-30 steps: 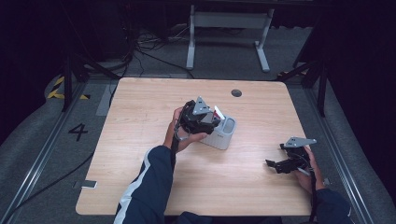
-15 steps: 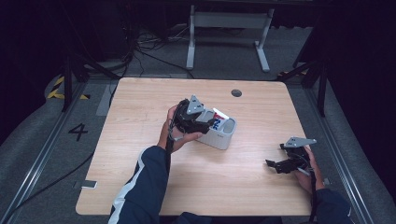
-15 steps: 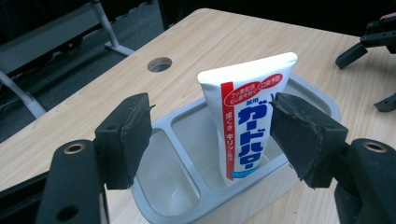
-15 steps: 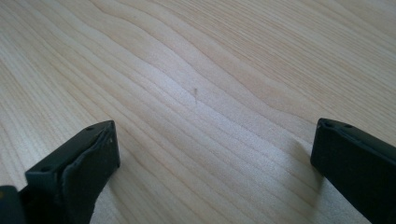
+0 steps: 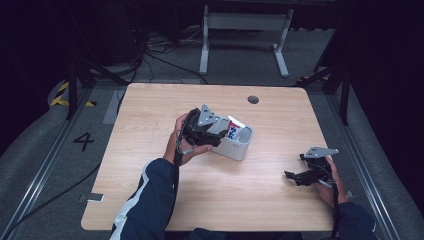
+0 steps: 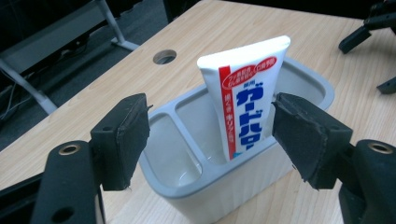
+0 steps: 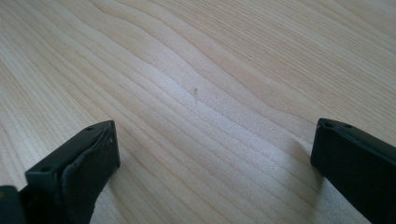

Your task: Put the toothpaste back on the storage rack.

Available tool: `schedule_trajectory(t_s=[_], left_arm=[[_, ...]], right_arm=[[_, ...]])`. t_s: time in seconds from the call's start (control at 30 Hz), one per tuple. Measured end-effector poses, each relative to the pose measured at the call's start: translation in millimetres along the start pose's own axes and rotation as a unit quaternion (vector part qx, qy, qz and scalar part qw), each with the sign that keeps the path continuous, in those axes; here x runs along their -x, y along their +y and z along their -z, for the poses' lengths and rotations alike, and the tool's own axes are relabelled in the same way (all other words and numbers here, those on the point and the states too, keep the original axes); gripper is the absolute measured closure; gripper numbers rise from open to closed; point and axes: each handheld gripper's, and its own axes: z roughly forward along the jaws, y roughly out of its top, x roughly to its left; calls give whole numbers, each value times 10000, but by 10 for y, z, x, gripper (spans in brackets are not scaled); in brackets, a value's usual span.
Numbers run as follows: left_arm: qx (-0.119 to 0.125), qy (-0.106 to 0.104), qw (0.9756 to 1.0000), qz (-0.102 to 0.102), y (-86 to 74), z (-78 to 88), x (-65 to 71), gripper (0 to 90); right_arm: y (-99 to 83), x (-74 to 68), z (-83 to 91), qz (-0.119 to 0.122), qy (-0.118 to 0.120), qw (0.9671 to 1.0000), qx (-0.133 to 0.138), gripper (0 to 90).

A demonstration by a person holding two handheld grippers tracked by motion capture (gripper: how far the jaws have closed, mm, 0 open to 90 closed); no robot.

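Observation:
A white toothpaste tube [image 6: 247,98] with red and blue print stands tilted in the far compartment of a grey two-compartment holder [image 6: 322,88]. The holder [image 5: 239,146] sits mid-table. My left gripper [image 6: 210,135] faces it from the left; its jaws have just been opening and stand wide apart. The tube sits between them, but the pads [image 6: 133,135] do not press on it. In the high view the left gripper [image 5: 219,134] is right beside the tube [image 5: 233,129]. My right gripper [image 5: 295,176] rests open near the table's right front, and its jaws [image 7: 215,154] frame bare wood.
The wooden table [image 5: 150,110] has a round cable hole [image 5: 253,99] at the back right. The right gripper [image 6: 373,23] shows far off in the left gripper view. Beyond the table's far edge stand a metal frame [image 5: 245,30] and floor cables [image 5: 150,55].
My left gripper has drawn back to the left from over the holder, leaving the tube standing in it. The right gripper has not moved.

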Motion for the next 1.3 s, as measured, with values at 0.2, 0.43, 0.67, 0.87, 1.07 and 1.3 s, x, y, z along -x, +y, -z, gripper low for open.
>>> schedule_trajectory(t_s=[0.2, 0.43, 0.67, 0.87, 1.07, 1.3], left_arm=[[-111, 63, 9999, -8, -97, 63, -18, 277], [-196, 121, 9997, -67, -226, 174, -32, 275], [-336, 199, 9992, -129, -367, 298, -44, 273], [-455, 253, 9985, -149, -487, 359, -71, 270], [-571, 318, 9978, -55, -636, 431, -110, 270], [-712, 403, 9966, -59, -770, 492, -125, 270]], right_arm=[[0, 0, 0, 1, 0, 10000, 0, 13], [0, -1, 0, 0, -3, 10000, 1, 13], [0, -1, 0, 1, -3, 10000, 0, 13], [0, 0, 0, 1, 0, 10000, 1, 13], [0, 0, 0, 2, 0, 10000, -1, 13], [0, 0, 0, -1, 1, 10000, -1, 13]])
